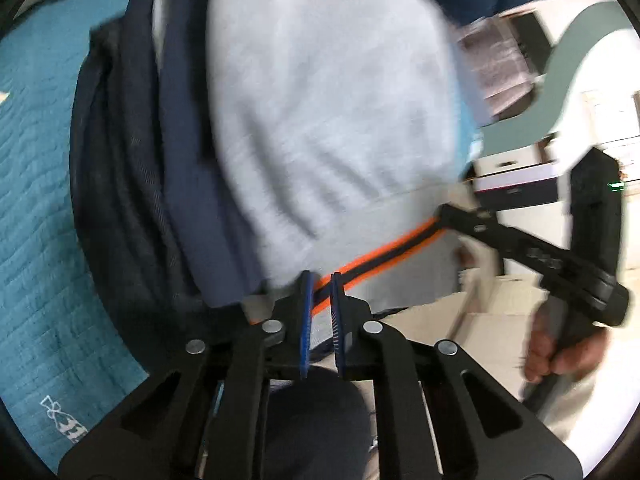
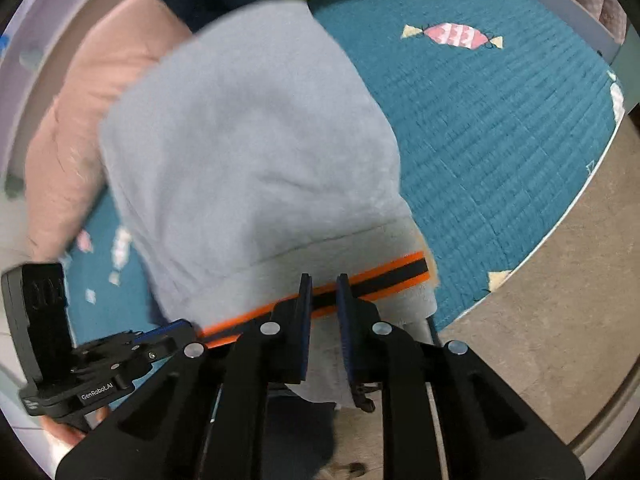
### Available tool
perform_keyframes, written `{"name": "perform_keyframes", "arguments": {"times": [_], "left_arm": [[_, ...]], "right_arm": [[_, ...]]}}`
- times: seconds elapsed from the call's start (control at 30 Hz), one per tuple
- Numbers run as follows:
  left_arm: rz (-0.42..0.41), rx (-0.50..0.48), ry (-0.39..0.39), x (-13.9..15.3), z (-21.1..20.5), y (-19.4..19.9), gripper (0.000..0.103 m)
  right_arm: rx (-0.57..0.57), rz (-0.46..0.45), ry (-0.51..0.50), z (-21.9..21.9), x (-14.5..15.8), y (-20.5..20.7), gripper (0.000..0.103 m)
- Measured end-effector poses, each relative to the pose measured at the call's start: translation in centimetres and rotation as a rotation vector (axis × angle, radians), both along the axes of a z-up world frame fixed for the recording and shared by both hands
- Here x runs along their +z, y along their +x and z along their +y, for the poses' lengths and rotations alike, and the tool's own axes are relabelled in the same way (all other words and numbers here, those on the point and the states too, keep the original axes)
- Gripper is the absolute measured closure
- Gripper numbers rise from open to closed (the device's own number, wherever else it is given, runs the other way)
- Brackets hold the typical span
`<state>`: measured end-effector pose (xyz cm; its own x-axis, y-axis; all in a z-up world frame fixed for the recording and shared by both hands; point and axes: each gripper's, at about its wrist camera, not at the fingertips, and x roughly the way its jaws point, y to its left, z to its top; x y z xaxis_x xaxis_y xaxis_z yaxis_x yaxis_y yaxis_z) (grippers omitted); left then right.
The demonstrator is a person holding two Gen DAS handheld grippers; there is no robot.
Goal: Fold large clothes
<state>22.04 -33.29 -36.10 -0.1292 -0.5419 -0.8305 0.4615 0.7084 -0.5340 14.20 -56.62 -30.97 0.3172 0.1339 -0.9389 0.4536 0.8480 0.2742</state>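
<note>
A light grey fleece garment (image 1: 328,112) with an orange-and-black striped waistband (image 1: 384,256) hangs in the air between both grippers. My left gripper (image 1: 320,280) is shut on the waistband. My right gripper (image 2: 323,280) is shut on the same waistband (image 2: 384,276) near its other end. The garment (image 2: 248,160) drapes away from the fingers over the teal bed cover (image 2: 500,128). The right gripper also shows in the left wrist view (image 1: 452,216), and the left gripper shows in the right wrist view (image 2: 188,326). The image is blurred by motion.
Dark navy clothes (image 1: 132,184) lie piled on the teal quilted cover (image 1: 36,200). A pink blanket (image 2: 84,120) lies at the bed's left. A beige floor (image 2: 540,340) borders the bed edge. Boxes and furniture (image 1: 516,184) stand at the right.
</note>
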Motion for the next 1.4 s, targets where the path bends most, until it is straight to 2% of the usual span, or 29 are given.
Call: {"name": "perform_keyframes", "arguments": {"times": [0.07, 0.13, 0.23, 0.3, 0.43, 0.5, 0.57, 0.63, 0.7, 0.73, 0.8, 0.87, 0.93, 0.97, 1.03, 1.1, 1.2, 1.23, 1.27, 1.3, 1.37, 1.4], "left_arm": [[0.007, 0.010, -0.014, -2.0, 0.1, 0.0, 0.101], [0.059, 0.032, -0.044, -2.2, 0.4, 0.4, 0.101], [0.001, -0.029, -0.004, 0.2, -0.2, 0.4, 0.100], [-0.048, -0.033, -0.029, 2.7, -0.8, 1.5, 0.100], [-0.139, 0.037, -0.077, 7.1, -2.4, 6.1, 0.100], [-0.156, 0.082, -0.067, 7.8, -3.0, 8.6, 0.100], [-0.163, 0.136, -0.044, 7.9, -3.6, 11.3, 0.100], [-0.193, 0.191, 0.012, 7.5, -3.7, 13.3, 0.101], [-0.155, 0.219, 0.050, 4.8, -4.2, 15.1, 0.101], [-0.173, 0.222, 0.079, 3.7, -4.9, 15.3, 0.101], [-0.248, 0.221, 0.128, 2.5, -5.0, 15.4, 0.101], [-0.293, 0.229, 0.171, 1.9, -5.4, 15.4, 0.101], [-0.264, 0.210, 0.184, 2.6, -5.8, 15.9, 0.101], [-0.254, 0.196, 0.178, 3.1, -3.7, 17.0, 0.101], [-0.242, 0.195, 0.134, 5.1, -2.7, 17.5, 0.101], [-0.233, 0.224, 0.081, 6.3, -2.4, 18.4, 0.101], [-0.188, 0.284, 0.052, 6.3, -2.2, 19.9, 0.101], [-0.161, 0.290, 0.078, 5.3, -2.3, 20.2, 0.101], [-0.175, 0.287, 0.130, 4.1, -2.5, 20.2, 0.101], [-0.224, 0.271, 0.198, 3.3, -3.0, 19.7, 0.101], [-0.317, 0.249, 0.277, 3.3, -3.8, 18.4, 0.101], [-0.340, 0.235, 0.292, 3.7, -4.1, 17.9, 0.101]], "right_arm": [[-0.015, 0.001, -0.009, 0.0, -2.0, 0.2, 0.091], [-0.058, 0.001, 0.024, -0.6, -2.8, 0.3, 0.091], [-0.036, -0.027, 0.072, -1.1, -0.1, 0.5, 0.089], [-0.020, -0.090, 0.043, -1.4, 2.8, 1.1, 0.089], [-0.035, -0.164, 0.032, -3.7, 6.8, 4.6, 0.089], [-0.048, -0.152, 0.030, -5.1, 6.9, 7.3, 0.089], [-0.043, -0.134, 0.048, -5.6, 6.4, 10.1, 0.089], [-0.035, -0.117, 0.039, -5.9, 5.6, 12.8, 0.089], [-0.013, -0.071, 0.061, -5.8, 3.5, 15.6, 0.089], [-0.014, -0.053, 0.072, -6.2, 1.6, 16.8, 0.089], [-0.021, -0.081, 0.061, -5.6, -0.9, 18.0, 0.091], [-0.063, -0.117, 0.092, -5.1, -1.6, 18.3, 0.091], [-0.048, -0.101, 0.116, -5.4, -1.0, 19.1, 0.093], [-0.034, -0.078, 0.104, -5.5, -0.4, 19.5, 0.091], [0.025, -0.052, 0.047, -5.3, 1.9, 20.2, 0.089], [0.055, -0.102, 0.008, -5.0, 4.1, 20.6, 0.089], [0.019, -0.137, 0.053, -5.6, 4.6, 21.5, 0.089], [0.029, -0.078, 0.044, -5.4, 3.0, 22.1, 0.095], [0.041, -0.051, 0.045, -5.1, 1.8, 22.0, 0.095], [0.054, -0.064, 0.063, -4.8, 0.5, 21.7, 0.095], [-0.019, -0.157, 0.172, -5.2, -0.8, 20.4, 0.097], [-0.055, -0.191, 0.216, -5.5, -0.6, 19.5, 0.097]]}}
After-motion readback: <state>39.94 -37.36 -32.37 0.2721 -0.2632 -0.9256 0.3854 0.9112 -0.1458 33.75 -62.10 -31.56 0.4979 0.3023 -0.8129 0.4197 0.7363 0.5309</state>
